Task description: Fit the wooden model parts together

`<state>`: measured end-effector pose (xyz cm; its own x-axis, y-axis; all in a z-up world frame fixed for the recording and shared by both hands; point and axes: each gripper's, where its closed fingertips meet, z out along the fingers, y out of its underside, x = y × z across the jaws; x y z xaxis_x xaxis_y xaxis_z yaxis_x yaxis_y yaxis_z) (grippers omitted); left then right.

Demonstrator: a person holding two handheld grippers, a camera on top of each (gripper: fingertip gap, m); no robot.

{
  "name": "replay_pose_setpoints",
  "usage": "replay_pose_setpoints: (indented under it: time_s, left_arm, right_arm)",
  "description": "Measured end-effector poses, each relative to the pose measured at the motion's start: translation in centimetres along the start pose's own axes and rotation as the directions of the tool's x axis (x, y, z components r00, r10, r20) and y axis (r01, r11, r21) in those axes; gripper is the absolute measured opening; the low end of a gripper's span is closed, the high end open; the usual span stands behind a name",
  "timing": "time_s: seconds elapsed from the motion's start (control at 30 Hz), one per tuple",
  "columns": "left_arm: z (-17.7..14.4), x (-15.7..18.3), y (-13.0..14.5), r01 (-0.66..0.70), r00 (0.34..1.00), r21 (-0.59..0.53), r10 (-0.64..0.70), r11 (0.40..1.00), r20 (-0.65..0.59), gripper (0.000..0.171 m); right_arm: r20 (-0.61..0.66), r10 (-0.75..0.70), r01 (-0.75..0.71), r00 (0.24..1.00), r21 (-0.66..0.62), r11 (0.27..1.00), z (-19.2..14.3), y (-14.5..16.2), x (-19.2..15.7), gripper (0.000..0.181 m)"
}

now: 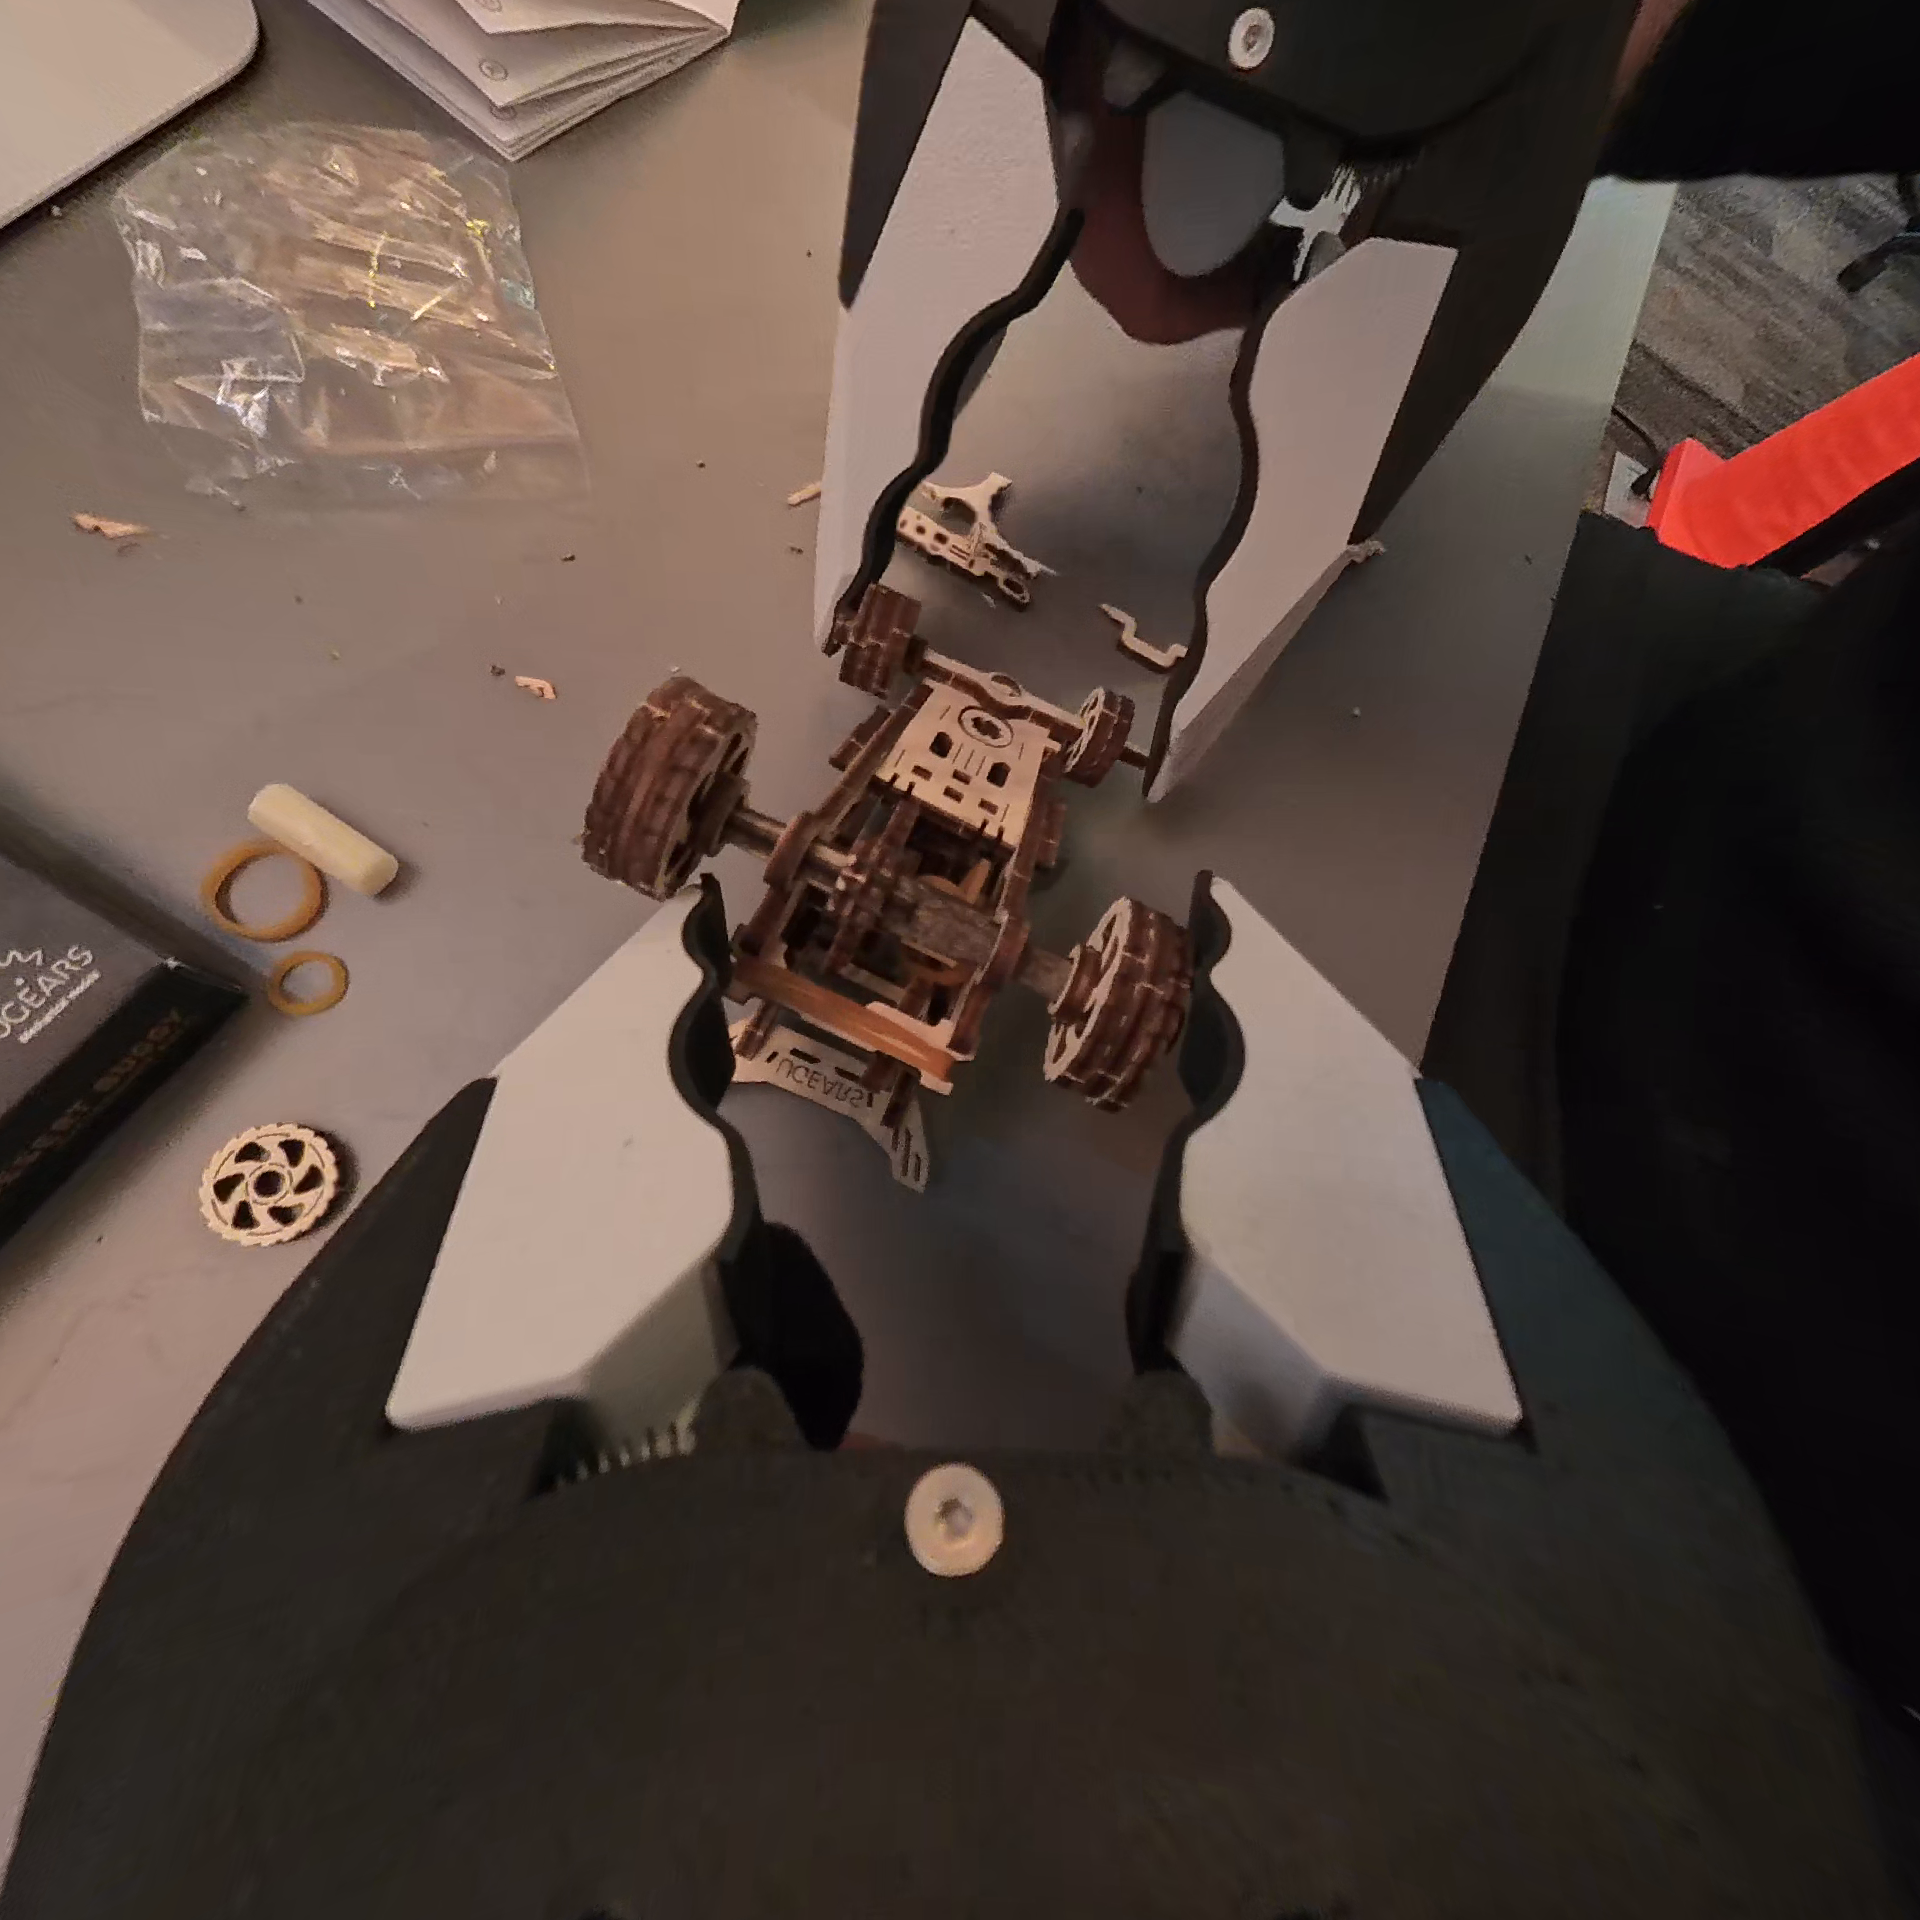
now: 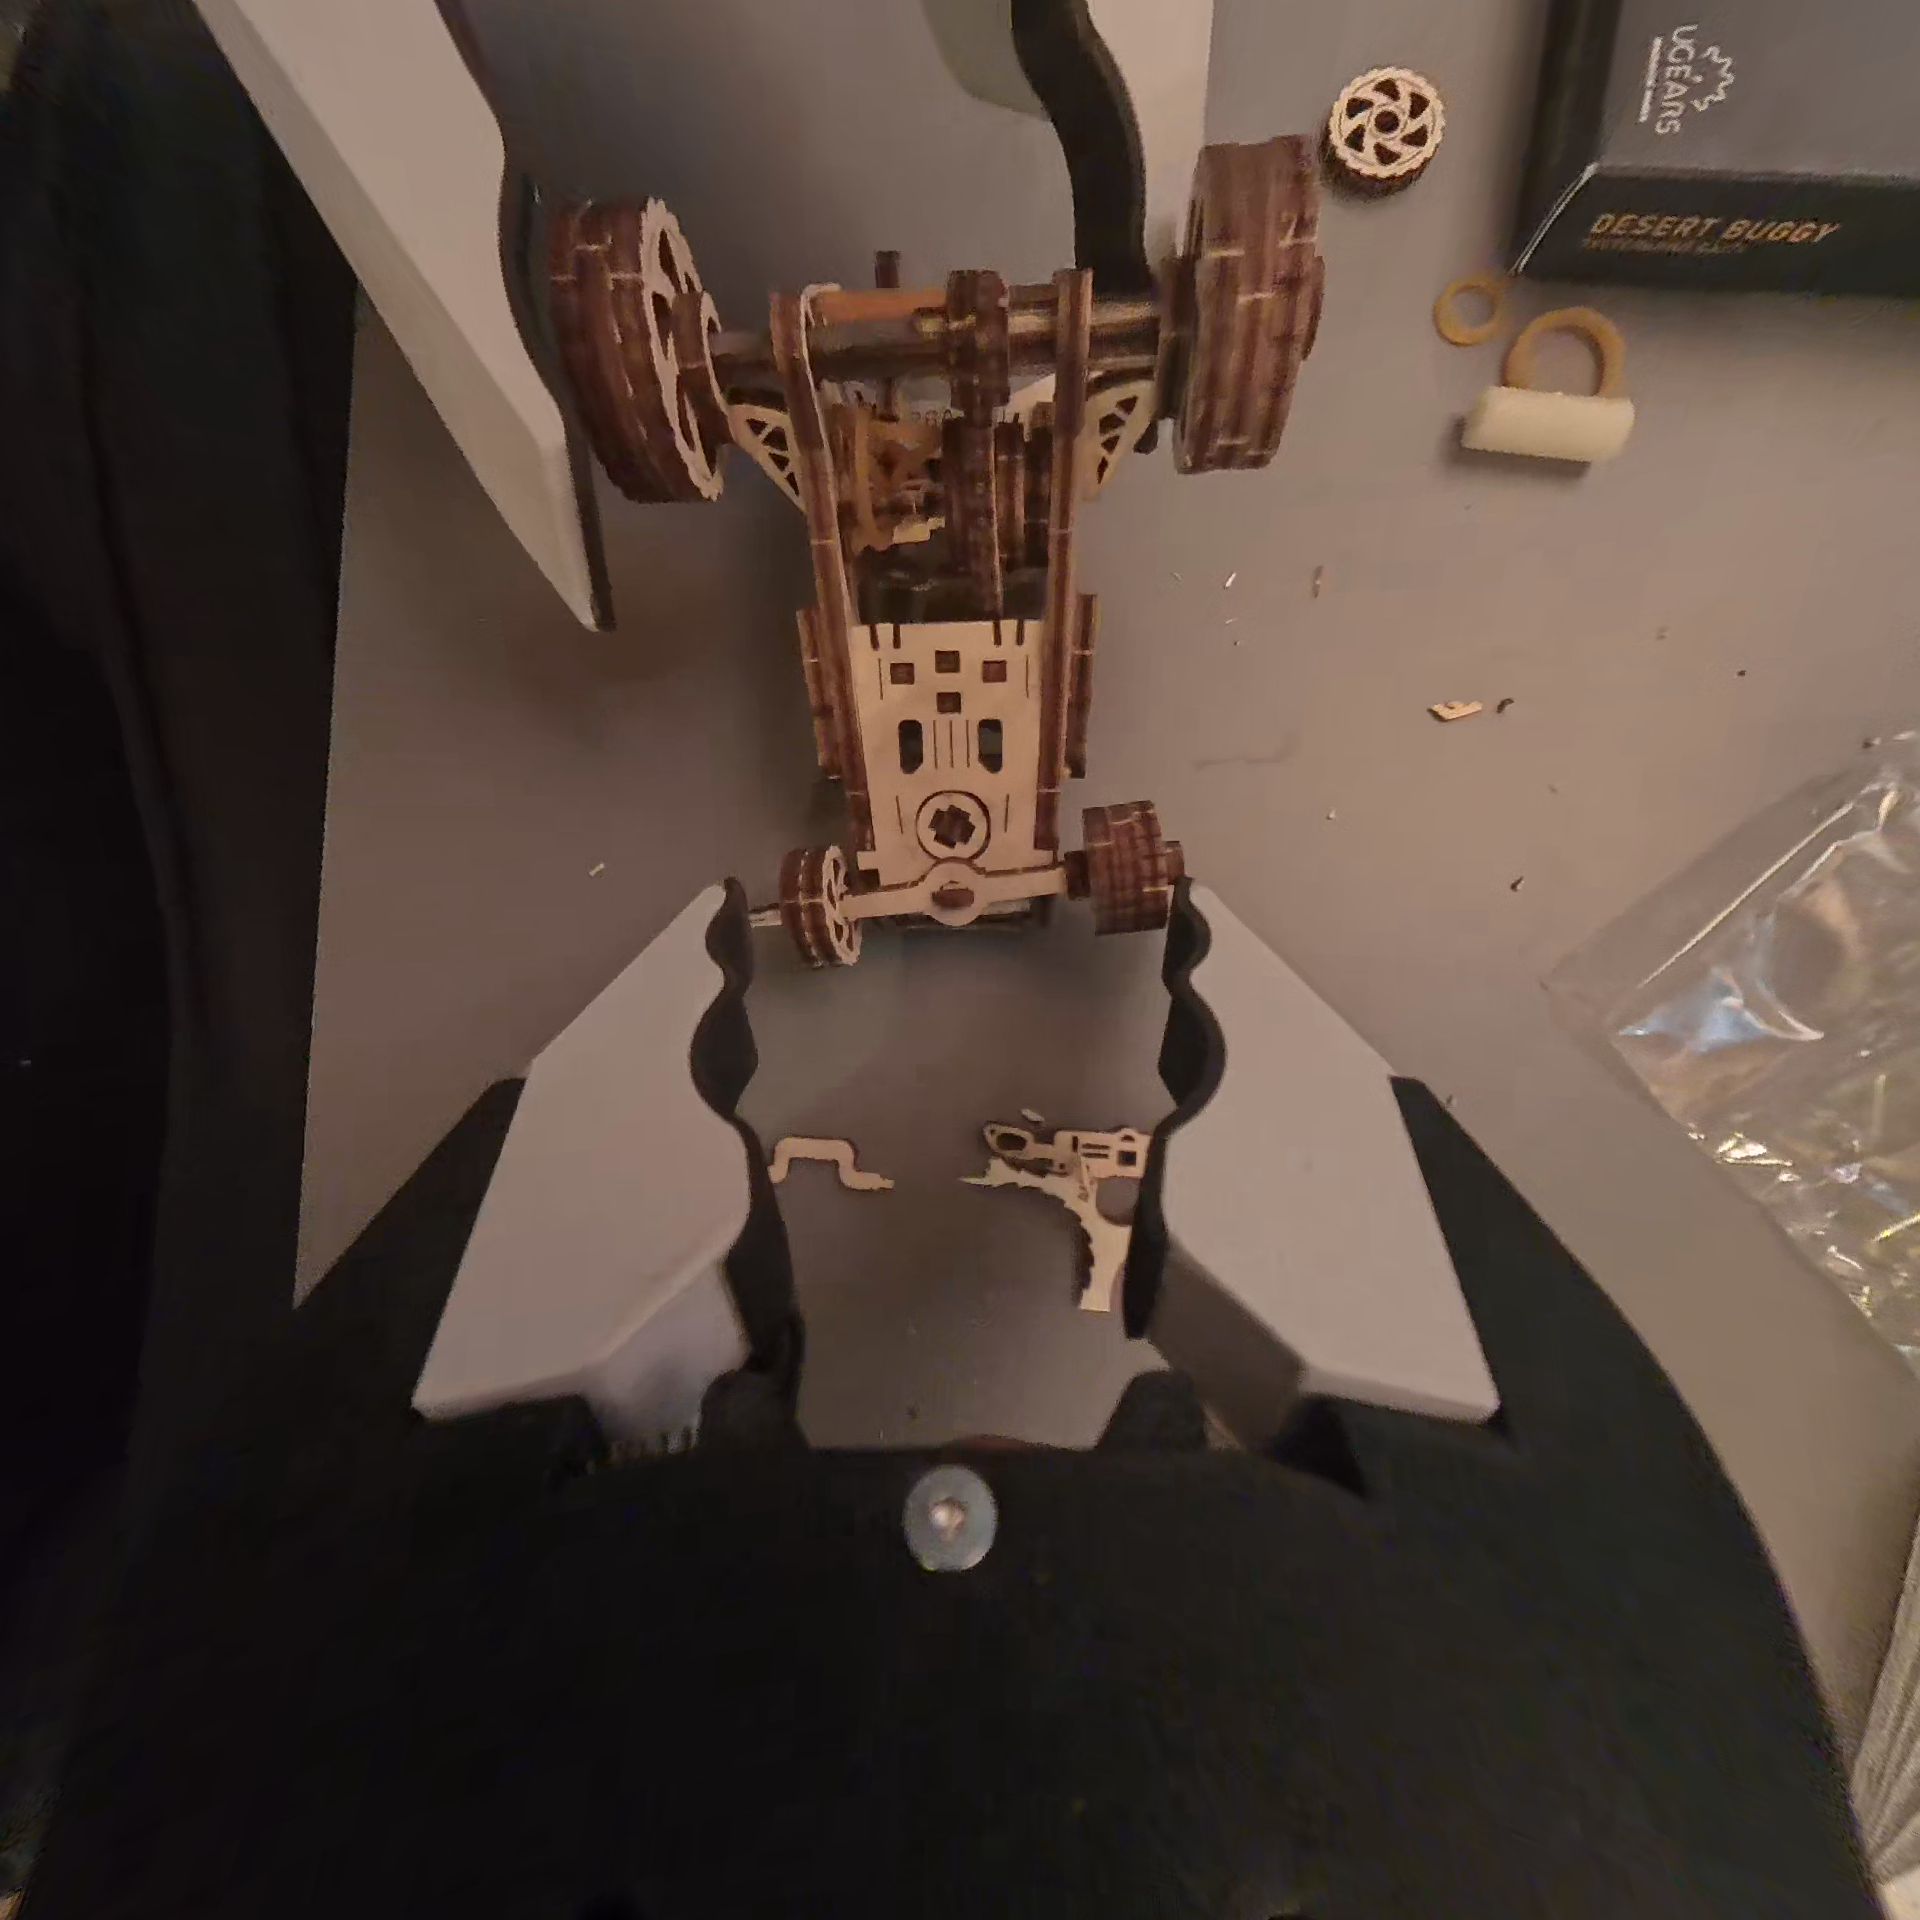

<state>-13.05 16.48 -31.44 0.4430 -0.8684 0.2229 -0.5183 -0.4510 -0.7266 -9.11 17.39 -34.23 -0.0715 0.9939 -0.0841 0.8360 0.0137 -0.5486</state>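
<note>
A wooden buggy model stands on the grey table, also in the right wrist view. My left gripper is open at its rear end. One finger is outside a rear wheel; the other is by the axle, inside the other rear wheel. My right gripper is open at the front end, its tips flanking the two small front wheels. It holds nothing. A small bracket piece and a flat cut-out piece lie on the table between the right gripper's fingers.
A loose wooden gear wheel, two rubber bands, a white wax stick and a black box lie to the left. A plastic bag of parts and a booklet lie farther off. The table edge runs at the right. The grippers' ends are close to 6 centimeters from one another. My right gripper's tips are some 6 centimeters from the small bracket piece. It is also in sight in the left wrist view.
</note>
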Motion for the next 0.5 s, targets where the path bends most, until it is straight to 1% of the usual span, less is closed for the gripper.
replay_pose_setpoints:
  time_s: [0.1,0.27,0.37,0.5]
  left_arm:
    - [-0.03,-0.06,0.01,0.006,1.000,0.002,-0.006,1.000,-0.003,0.085]
    - [-0.03,-0.17,0.00,0.010,1.000,0.001,-0.010,1.000,0.003,0.085]
    - [0.00,-0.18,0.00,0.006,1.000,0.000,-0.006,1.000,0.005,0.085]
    - [-0.05,-0.19,0.02,0.007,1.000,-0.002,-0.007,1.000,0.002,0.085]
  right_arm:
    - [0.013,-0.020,0.020,1.000,-0.012,1.000,0.03,-0.03,0.07,0.078]
    - [0.022,0.158,-0.158,0.987,0.011,0.987,0.10,-0.12,-0.03,0.077]
    - [0.016,0.194,-0.194,0.981,0.034,0.980,0.11,-0.13,-0.06,0.078]
    - [0.021,0.196,-0.197,0.980,0.039,0.980,0.11,-0.20,-0.02,0.079]
